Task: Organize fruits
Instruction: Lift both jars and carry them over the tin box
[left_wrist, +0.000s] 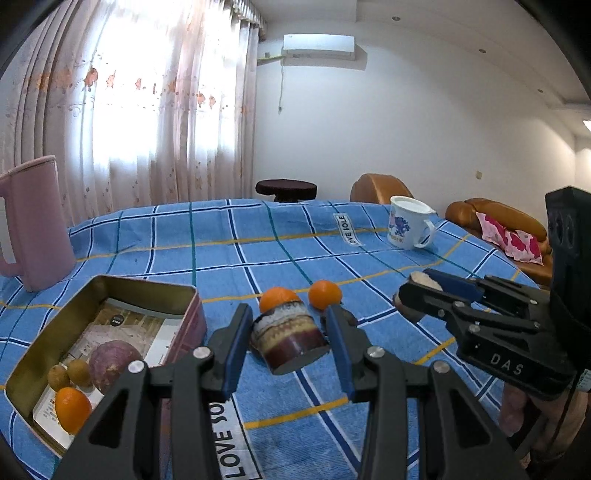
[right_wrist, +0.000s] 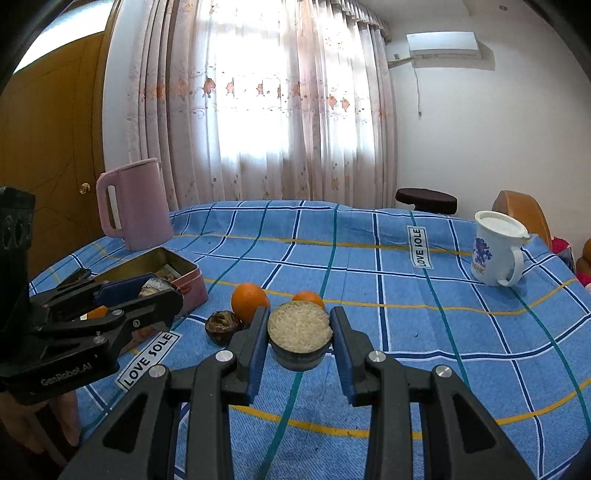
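Blue checked tablecloth (left_wrist: 280, 254), curtained window (left_wrist: 147, 92)

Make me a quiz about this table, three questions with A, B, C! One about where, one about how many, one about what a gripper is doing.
1. Where is the purple fruit? A in the tin; B in the mug; C on the stool.
2. How many oranges lie on the cloth outside the tin? A one; B two; C four.
3. What is the right gripper doing? A open, empty; B shut on the rice cup; C shut on an orange.

1 A: it lies on the tin's floor.
2 B: two sit side by side.
3 B: the cup is clamped between its jaws.
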